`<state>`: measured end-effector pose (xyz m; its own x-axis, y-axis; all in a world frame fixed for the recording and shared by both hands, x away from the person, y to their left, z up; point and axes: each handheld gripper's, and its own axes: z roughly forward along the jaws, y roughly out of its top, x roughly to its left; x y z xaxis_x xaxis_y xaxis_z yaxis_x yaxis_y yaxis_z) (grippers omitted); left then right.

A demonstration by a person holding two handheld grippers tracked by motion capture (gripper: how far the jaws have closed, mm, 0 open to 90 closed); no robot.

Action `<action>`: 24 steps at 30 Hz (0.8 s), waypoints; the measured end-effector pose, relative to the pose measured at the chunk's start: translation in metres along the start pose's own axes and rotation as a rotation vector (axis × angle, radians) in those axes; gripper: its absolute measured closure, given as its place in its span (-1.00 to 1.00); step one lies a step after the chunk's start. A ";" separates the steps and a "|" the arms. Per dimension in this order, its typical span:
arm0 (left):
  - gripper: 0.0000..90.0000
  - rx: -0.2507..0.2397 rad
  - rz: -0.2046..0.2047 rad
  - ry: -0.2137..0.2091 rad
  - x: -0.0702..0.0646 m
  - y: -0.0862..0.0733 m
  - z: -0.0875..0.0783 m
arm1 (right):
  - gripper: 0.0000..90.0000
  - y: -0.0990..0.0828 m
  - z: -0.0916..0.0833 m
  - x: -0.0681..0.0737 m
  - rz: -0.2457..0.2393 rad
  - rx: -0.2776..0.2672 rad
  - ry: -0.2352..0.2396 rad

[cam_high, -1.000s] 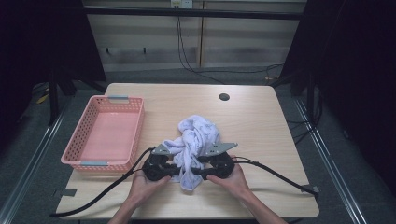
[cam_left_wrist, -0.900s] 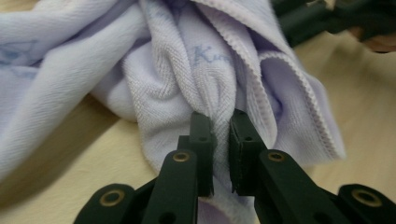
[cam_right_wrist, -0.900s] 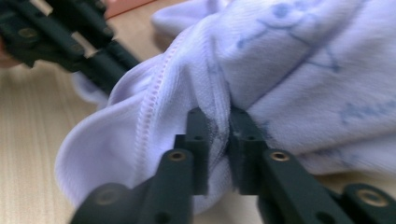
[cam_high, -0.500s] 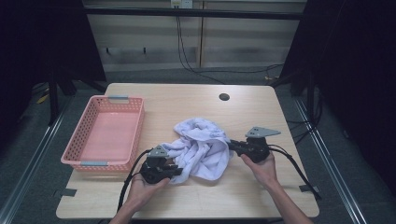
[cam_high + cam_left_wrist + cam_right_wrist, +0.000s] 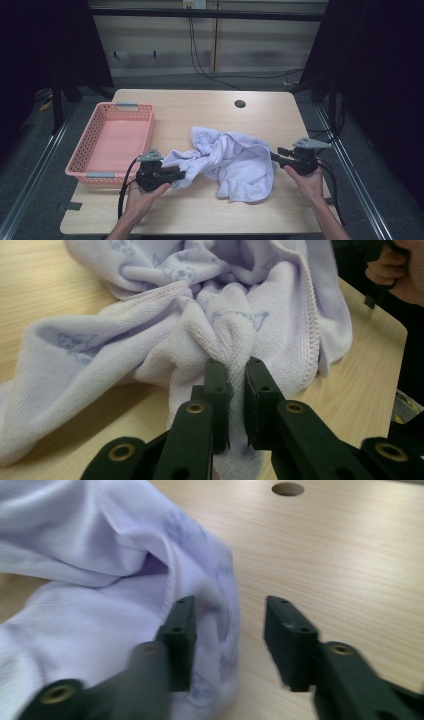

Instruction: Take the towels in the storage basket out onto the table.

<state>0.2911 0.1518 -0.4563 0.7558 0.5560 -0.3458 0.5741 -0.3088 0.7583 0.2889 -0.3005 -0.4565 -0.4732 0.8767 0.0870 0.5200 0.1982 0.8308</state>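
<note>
**One towel, two grippers, one basket on the table**

I count one towel (image 5: pixel 231 159), pale lilac with a faint printed pattern, lying crumpled near the middle of the wooden table (image 5: pixel 210 112). It stretches between the two grippers, which stand well apart from each other.

The left gripper (image 5: pixel 181 175) has its two black jaws almost together, and a fold of the towel is pinched between them; in the left gripper view the cloth (image 5: pixel 210 325) bulges out just ahead of the tips and spreads away in front of the tool. One hand (image 5: pixel 142 192) holds this gripper from behind.

The right gripper (image 5: pixel 274 157) has its jaws apart, and they have just been opening. In the right gripper view the edge of the towel (image 5: pixel 100 575) lies in front of one jaw and partly in the gap, but the other jaw stands over bare wood and nothing is pressed. The second hand (image 5: pixel 306 179) holds it.

One pink basket (image 5: pixel 90 150) stands to the outer side of the left gripper, near it but not touching. One round hole (image 5: pixel 240 104) is in the table beyond the towel, far ahead of both tools.
</note>
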 end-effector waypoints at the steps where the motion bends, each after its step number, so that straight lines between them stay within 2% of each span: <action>1: 0.83 0.004 0.008 -0.012 -0.003 0.000 0.003 | 0.13 0.001 -0.007 0.005 -0.022 -0.009 0.004; 3: 0.83 0.032 0.026 -0.017 -0.008 -0.001 0.009 | 0.09 0.004 -0.020 0.017 -0.053 -0.026 0.036; 5: 0.83 0.049 0.027 -0.029 -0.013 -0.002 0.016 | 0.10 0.002 -0.030 0.031 -0.067 -0.048 0.102; 7: 0.82 0.077 0.034 -0.042 -0.020 -0.003 0.029 | 0.10 -0.005 -0.032 0.049 -0.076 -0.033 0.150; 9: 0.82 0.109 0.060 -0.054 -0.031 -0.004 0.043 | 0.09 -0.011 -0.025 0.068 -0.078 -0.007 0.223; 12: 0.82 0.126 0.087 -0.073 -0.043 -0.003 0.058 | 0.06 -0.013 -0.012 0.092 -0.141 0.026 0.292; 13: 0.82 0.127 0.085 -0.079 -0.046 -0.002 0.062 | 0.04 -0.012 -0.007 0.097 -0.141 0.032 0.322; 14: 0.81 0.133 0.094 -0.087 -0.048 -0.003 0.065 | -0.02 -0.011 -0.001 0.102 -0.134 0.038 0.331; 15: 0.81 0.135 0.108 -0.065 -0.050 -0.004 0.067 | -0.05 -0.009 0.005 0.106 -0.134 0.041 0.346; 16: 0.80 0.135 0.096 -0.071 -0.051 -0.004 0.070 | -0.04 -0.007 0.010 0.109 -0.119 0.037 0.377; 17: 0.76 0.152 0.098 -0.093 -0.052 -0.005 0.071 | -0.07 -0.006 0.015 0.111 -0.113 0.041 0.376; 18: 0.73 0.160 0.112 -0.101 -0.052 -0.005 0.071 | -0.10 -0.004 0.021 0.113 -0.130 0.057 0.344; 19: 0.68 0.159 0.102 -0.108 -0.051 -0.006 0.072 | -0.07 -0.003 0.028 0.113 -0.122 0.057 0.336; 20: 0.61 0.156 0.091 -0.116 -0.050 -0.006 0.072 | 0.10 -0.002 0.035 0.112 -0.095 0.058 0.353; 21: 0.50 0.148 0.085 -0.118 -0.049 -0.005 0.070 | 0.45 0.000 0.043 0.111 -0.082 0.063 0.352; 22: 0.40 0.136 0.082 -0.112 -0.049 -0.004 0.067 | 0.69 0.001 0.048 0.109 -0.086 0.057 0.329; 23: 0.27 0.110 0.082 -0.108 -0.047 -0.002 0.060 | 0.80 0.001 0.051 0.105 -0.074 0.066 0.317; 24: 0.17 0.084 0.076 -0.113 -0.044 0.000 0.051 | 0.85 0.001 0.050 0.103 -0.082 0.071 0.299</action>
<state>0.2742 0.0880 -0.4697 0.8259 0.4401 -0.3525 0.5348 -0.4130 0.7372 0.2764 -0.1885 -0.4744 -0.6982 0.6909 0.1879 0.5150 0.3024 0.8021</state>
